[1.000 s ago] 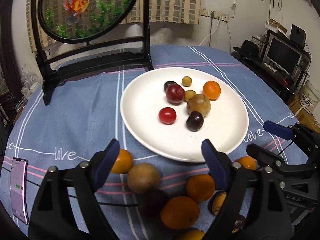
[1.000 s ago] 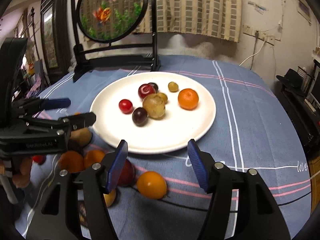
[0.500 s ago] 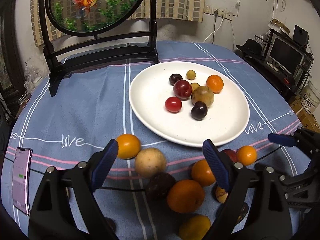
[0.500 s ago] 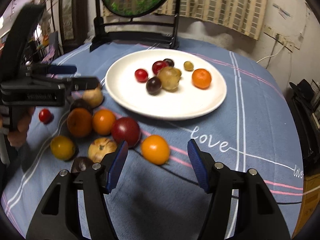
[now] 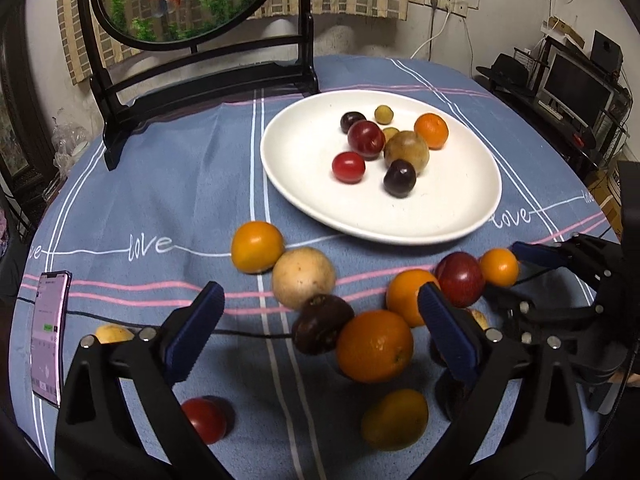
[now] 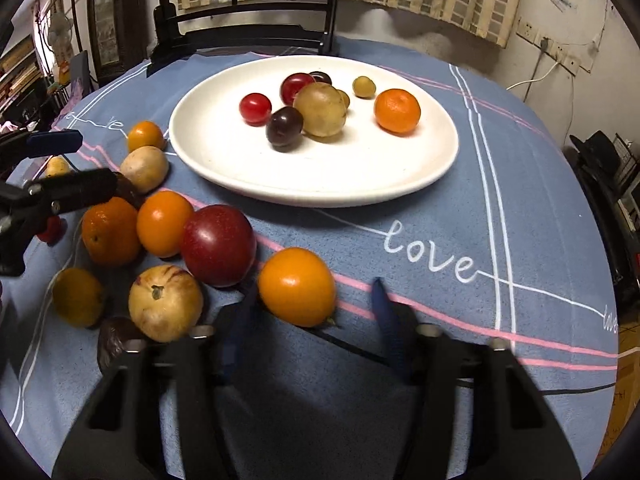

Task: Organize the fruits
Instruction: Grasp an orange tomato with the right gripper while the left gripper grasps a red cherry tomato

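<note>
While loose fruit crowds the near edge of the blue tablecloth (image 5: 168,184), both grippers work the pile from opposite flanks, presumably to feed the white plate (image 6: 224,160) at twelve o'clock.

Right gripper (image 6: 310,300): jaws have just been closing around a small orange fruit (image 6: 297,286). Fruit sits between the blue pads, blurred; pads look close against its sides, but contact cannot be confirmed. It is the outlying fruit of the pile, nearest the plate's rim, so likely chosen for clean access.

Left gripper (image 5: 320,334): jaws have just been opening, now spread wide, holding nothing. It hangs over a dark brown fruit (image 5: 322,324) and a large orange (image 5: 374,346), pointing steeply down; probably lining up its own pick.

Plate already carries a mandarin (image 6: 397,110), a tan round fruit (image 6: 320,109), a dark plum (image 6: 284,126), red ones and small yellow-green ones, bunched toward its far half; near half is bare.

Obstacles: a red plum (image 6: 218,245) touches or nearly touches the orange fruit at nine o'clock of it, a pale striped fruit (image 6: 166,308) just beside. Packed neighbours may roll if nudged.

Around: phone (image 5: 50,336) at nine o'clock on the cloth; round fish screen on a black stand (image 5: 208,76) at twelve o'clock beyond the plate.
</note>
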Motion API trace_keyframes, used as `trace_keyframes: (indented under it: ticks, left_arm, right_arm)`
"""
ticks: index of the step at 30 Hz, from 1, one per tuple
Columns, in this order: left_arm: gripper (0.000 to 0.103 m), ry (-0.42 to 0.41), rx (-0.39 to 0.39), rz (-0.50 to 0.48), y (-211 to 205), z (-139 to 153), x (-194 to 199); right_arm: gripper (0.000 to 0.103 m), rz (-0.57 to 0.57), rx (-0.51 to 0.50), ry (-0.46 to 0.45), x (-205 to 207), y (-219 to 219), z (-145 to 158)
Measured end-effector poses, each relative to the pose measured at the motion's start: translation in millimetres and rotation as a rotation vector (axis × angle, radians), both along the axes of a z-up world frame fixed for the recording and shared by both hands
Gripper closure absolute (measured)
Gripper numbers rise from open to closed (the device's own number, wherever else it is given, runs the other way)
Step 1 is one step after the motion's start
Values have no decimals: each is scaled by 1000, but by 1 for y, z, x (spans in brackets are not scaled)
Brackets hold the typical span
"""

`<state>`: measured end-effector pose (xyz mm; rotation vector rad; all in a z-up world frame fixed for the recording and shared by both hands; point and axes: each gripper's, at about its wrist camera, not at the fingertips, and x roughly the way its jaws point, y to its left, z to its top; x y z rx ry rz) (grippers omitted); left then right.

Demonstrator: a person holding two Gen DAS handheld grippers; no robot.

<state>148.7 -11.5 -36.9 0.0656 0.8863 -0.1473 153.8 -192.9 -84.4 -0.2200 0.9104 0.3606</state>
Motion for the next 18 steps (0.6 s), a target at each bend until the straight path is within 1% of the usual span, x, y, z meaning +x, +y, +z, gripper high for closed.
trace_keyframes:
  ticks: [1, 2, 4, 6, 8, 11, 14, 16, 18]
  left_arm:
    - [3, 3, -4, -4, 0, 0, -1]
    - [2, 2, -8, -8, -1, 0, -3]
    - [2, -6, -10, -22, -1, 1, -7]
    - [2, -15, -2, -34, -2, 2, -12]
    - [2, -4, 18, -43, -3, 0, -19]
    - [2, 3, 53, -29, 2, -6, -29]
    - [2, 27, 42, -11, 13, -10, -38]
    - [2, 26, 25, 5, 23, -9, -45]
    - [2, 24, 29, 10, 31, -10, -53]
  right_arm:
    - [67, 13, 8, 0, 0, 2, 1]
    - [67, 10, -7, -10, -1, 5, 2]
    - [67, 9, 3, -13, -2, 5, 5]
    - [67, 12, 9, -14, -2, 3, 7]
    - [67, -7, 6, -16, -1, 0, 8]
    - [67, -23, 9, -16, 0, -4, 9]
    - [67, -29, 8, -15, 1, -6, 9]
    - [67, -30, 2, -16, 1, -6, 8]
    - [67, -26, -2, -18, 0, -5, 8]
